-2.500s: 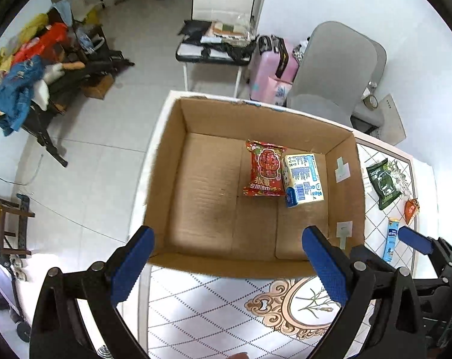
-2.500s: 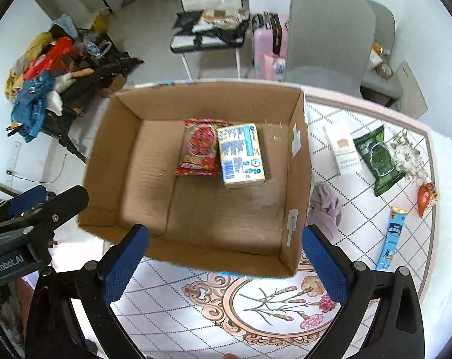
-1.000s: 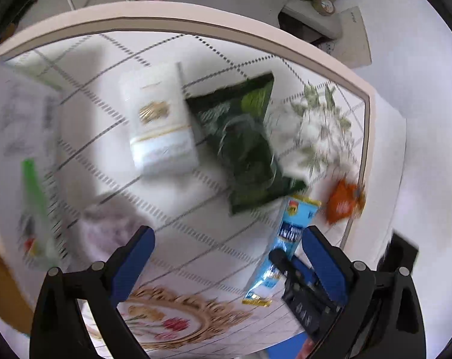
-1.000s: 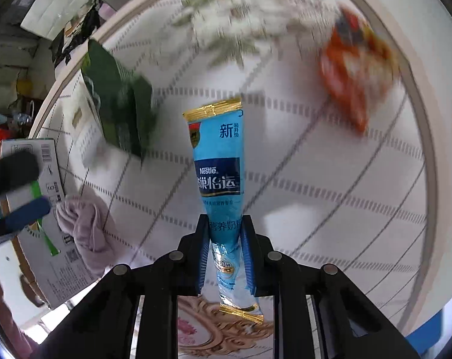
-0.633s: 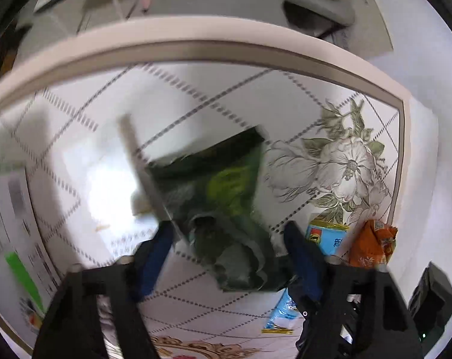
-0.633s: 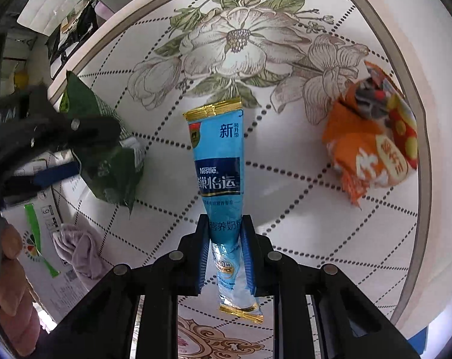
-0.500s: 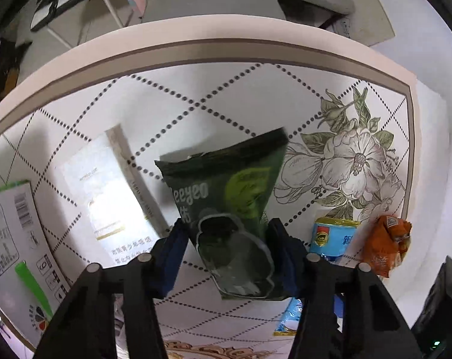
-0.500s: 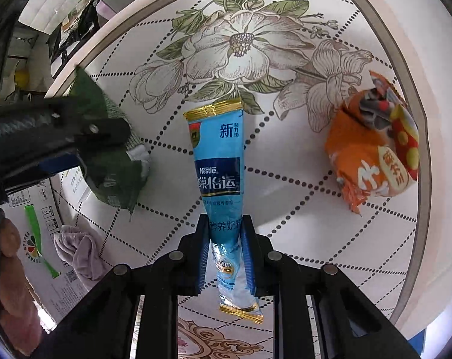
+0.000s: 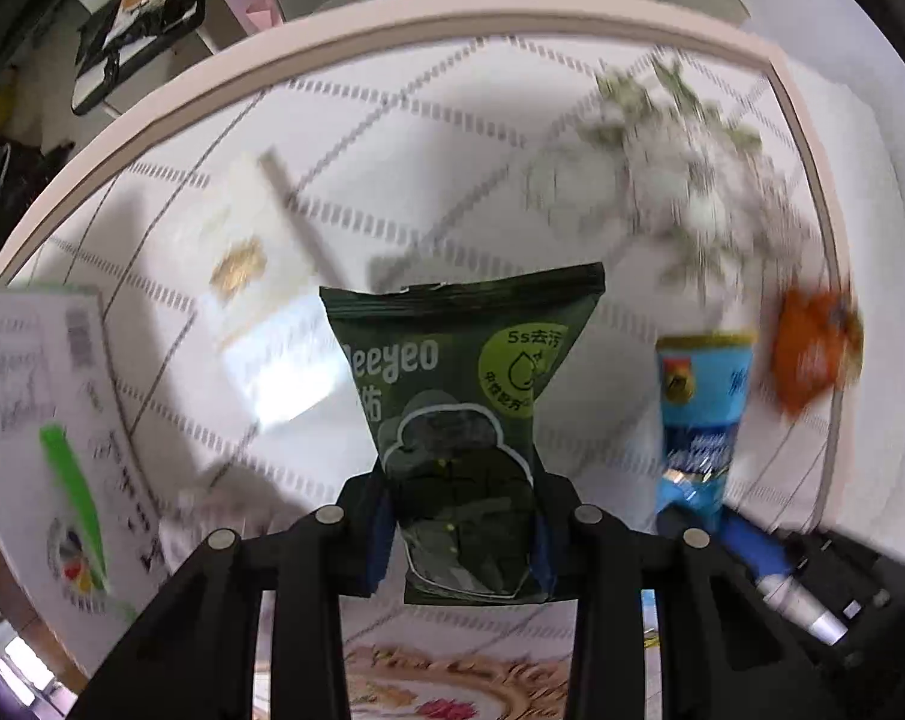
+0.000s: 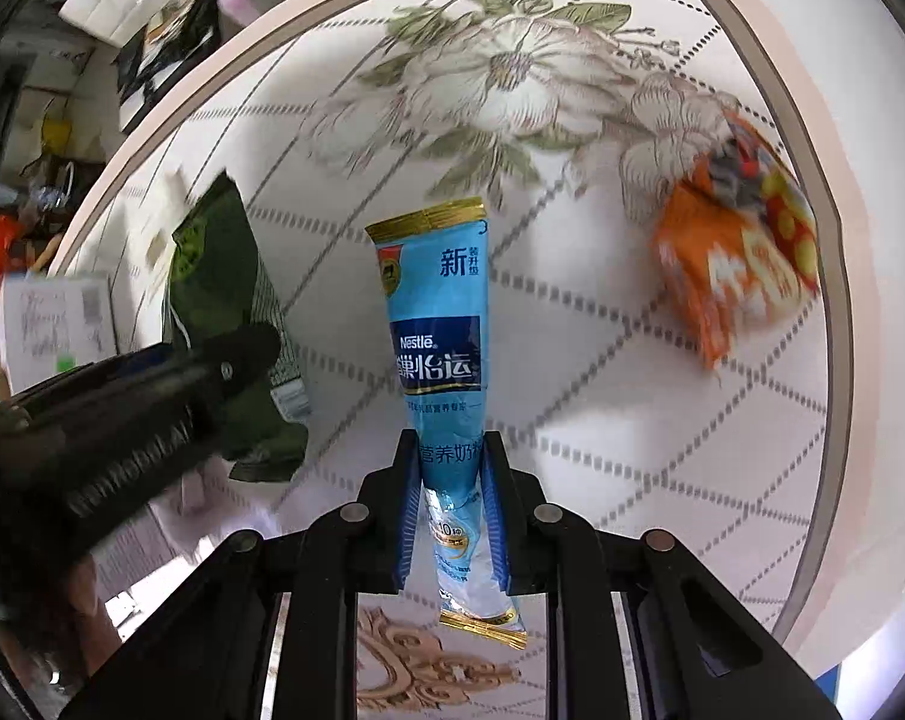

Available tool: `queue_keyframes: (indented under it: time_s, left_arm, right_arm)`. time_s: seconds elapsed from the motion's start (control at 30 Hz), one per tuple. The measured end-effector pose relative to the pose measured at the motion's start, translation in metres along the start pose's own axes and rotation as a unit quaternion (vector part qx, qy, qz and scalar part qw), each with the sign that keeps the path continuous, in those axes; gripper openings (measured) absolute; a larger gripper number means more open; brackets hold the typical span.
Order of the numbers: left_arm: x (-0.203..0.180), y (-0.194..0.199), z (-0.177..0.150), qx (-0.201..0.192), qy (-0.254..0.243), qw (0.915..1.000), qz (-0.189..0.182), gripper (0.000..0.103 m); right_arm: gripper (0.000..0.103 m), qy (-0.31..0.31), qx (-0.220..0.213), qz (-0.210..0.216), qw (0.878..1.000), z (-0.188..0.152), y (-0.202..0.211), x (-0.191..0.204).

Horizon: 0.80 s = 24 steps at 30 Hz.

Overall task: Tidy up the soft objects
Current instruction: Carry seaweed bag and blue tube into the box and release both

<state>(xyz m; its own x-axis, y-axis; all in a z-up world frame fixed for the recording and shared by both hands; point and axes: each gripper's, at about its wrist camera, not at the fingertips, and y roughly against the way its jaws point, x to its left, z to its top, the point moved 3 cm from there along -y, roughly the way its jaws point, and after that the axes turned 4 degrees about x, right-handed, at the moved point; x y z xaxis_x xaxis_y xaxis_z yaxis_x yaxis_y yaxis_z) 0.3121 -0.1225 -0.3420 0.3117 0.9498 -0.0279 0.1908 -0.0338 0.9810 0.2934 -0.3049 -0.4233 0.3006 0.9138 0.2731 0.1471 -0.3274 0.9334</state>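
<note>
My left gripper (image 9: 461,531) is shut on a dark green snack packet (image 9: 461,396) and holds it above the table. The packet also shows in the right wrist view (image 10: 224,300), with the left gripper (image 10: 170,384) in front of it. My right gripper (image 10: 452,516) is shut on a blue Nestle sachet (image 10: 440,330), lifted off the tablecloth. The sachet also shows at the right of the left wrist view (image 9: 701,396). An orange snack packet (image 10: 740,264) lies on the table at the right; it shows blurred in the left wrist view (image 9: 812,354).
A white flat pack (image 9: 260,300) lies on the patterned tablecloth (image 10: 572,396) behind the green packet. The cardboard box's labelled side (image 9: 50,420) is at the left. A pinkish cloth (image 9: 212,510) lies near the box. The table's edge (image 10: 866,300) curves round on the right.
My left gripper has closed on the green packet and lifted it off the table. My right gripper keeps its hold on the blue sachet, now raised a little higher.
</note>
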Motion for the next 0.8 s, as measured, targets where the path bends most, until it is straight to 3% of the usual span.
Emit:
queue_keyframes:
  time_s: [0.13,0.4,0.63,0.8]
  left_arm:
    - [0.006,-0.009,-0.045,0.010,-0.007,0.9999,0.009,0.032]
    - [0.014,-0.003,-0.124,0.010,0.003,0.9998,-0.018,0.032]
    - [0.029,0.035,-0.170,-0.022,0.010,0.9987,-0.044,0.032]
    - [0.066,0.096,-0.177,-0.075,0.013,0.9942,-0.076,0.032]
  right_arm:
    - [0.021,0.001,0.011,0.000,1.000,-0.032,-0.007,-0.001]
    - [0.020,0.000,0.006,-0.003,1.000,-0.088,-0.004,0.005]
    - [0.019,0.003,-0.018,-0.005,1.000,-0.128,0.017,0.015]
    - [0.019,0.022,-0.059,0.027,0.998,-0.147,0.062,0.047]
